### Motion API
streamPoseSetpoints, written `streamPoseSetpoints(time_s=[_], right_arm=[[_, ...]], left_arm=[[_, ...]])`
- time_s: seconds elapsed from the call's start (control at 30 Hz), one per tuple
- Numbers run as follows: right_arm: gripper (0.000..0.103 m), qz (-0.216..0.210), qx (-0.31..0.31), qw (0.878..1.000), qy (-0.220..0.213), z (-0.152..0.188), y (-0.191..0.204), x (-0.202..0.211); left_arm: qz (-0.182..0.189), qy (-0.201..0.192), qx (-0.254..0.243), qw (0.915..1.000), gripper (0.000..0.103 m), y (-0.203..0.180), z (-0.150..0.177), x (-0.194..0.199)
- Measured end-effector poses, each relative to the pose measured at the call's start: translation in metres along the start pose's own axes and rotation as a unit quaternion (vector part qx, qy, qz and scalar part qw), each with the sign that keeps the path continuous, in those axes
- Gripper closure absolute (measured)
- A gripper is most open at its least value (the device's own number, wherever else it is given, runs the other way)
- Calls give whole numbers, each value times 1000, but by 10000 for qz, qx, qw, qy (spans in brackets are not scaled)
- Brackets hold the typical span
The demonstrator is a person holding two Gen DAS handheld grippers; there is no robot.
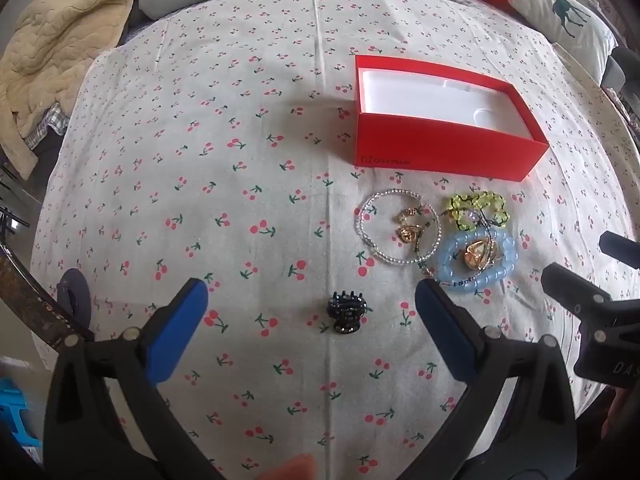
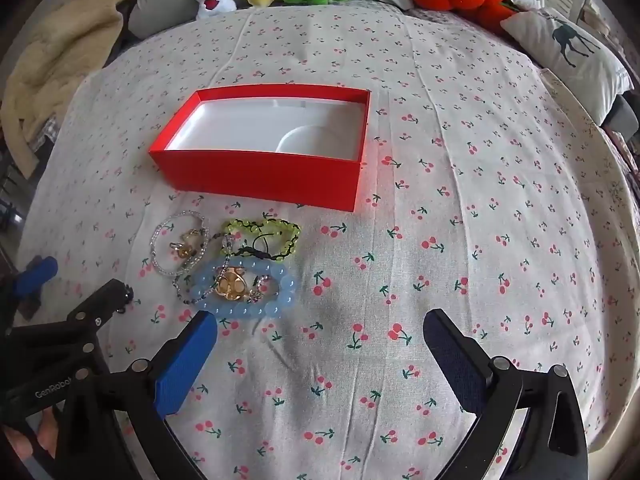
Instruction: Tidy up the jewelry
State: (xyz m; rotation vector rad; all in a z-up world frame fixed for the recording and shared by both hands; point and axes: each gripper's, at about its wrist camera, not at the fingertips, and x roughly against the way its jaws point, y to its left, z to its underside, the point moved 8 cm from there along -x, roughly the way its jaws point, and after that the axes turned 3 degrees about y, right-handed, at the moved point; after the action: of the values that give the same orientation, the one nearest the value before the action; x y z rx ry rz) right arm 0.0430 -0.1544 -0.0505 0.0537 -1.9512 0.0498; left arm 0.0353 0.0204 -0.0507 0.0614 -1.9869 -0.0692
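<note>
Right gripper (image 2: pixel 320 340) spread wide over bare cherry-print cloth (image 2: pixel 480 200), holding nothing. Ahead and to the left, a red box (image 2: pixel 256 178), lidless, white inside; just before it a tangle of clear bead bracelet (image 2: pixel 160 256), yellow-green bracelet (image 2: pixel 280 226) and pale blue bead bracelet (image 2: pixel 276 304) ringing a gold pendant (image 2: pixel 231 289). At the far left edge, the left gripper (image 2: pixel 80 292), seen only in part.

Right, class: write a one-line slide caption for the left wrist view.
Open left claw frames a black hair clip, jewelry pile beside an empty red box.
</note>
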Motion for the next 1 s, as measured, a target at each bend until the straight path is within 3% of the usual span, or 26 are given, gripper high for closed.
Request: streamPoseSetpoints(time_s=[1.0], right_arm=[[0,-117,-79,9998,-107,0,-2,-2]], left_arm=[[9,-31,19,10000,0,3,-2,1]])
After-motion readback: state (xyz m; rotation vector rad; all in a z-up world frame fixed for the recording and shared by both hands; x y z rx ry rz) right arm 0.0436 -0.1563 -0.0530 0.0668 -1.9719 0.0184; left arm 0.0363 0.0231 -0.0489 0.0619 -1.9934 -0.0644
